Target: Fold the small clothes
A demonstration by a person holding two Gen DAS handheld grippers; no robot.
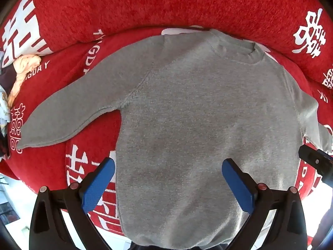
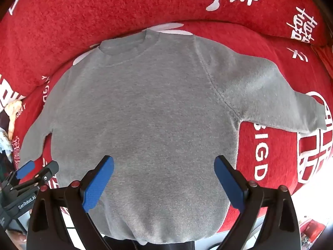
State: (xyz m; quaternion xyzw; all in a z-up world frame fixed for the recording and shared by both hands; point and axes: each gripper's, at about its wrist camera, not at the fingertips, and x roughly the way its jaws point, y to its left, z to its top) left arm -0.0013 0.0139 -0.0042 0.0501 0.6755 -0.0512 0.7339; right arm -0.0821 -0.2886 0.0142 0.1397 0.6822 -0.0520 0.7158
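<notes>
A small grey long-sleeved sweater (image 1: pixel 197 112) (image 2: pixel 145 114) lies flat on a red cover, collar at the far end, both sleeves spread out to the sides. My left gripper (image 1: pixel 168 164) hangs open above the sweater's lower left part, blue pads wide apart with nothing between them. Over the lower middle of the sweater, my right gripper (image 2: pixel 164 162) is open too and holds nothing. The left gripper's blue finger shows at the lower left edge of the right wrist view. The sweater's hem hangs over the near edge and is partly hidden by the gripper frames.
The red cover (image 1: pixel 166 2) (image 2: pixel 104 6) with white printed characters forms a raised cushion behind the sweater. A pile of other clothes (image 1: pixel 18 70) lies at the far left. White floor (image 2: pixel 312 198) shows past the near edge.
</notes>
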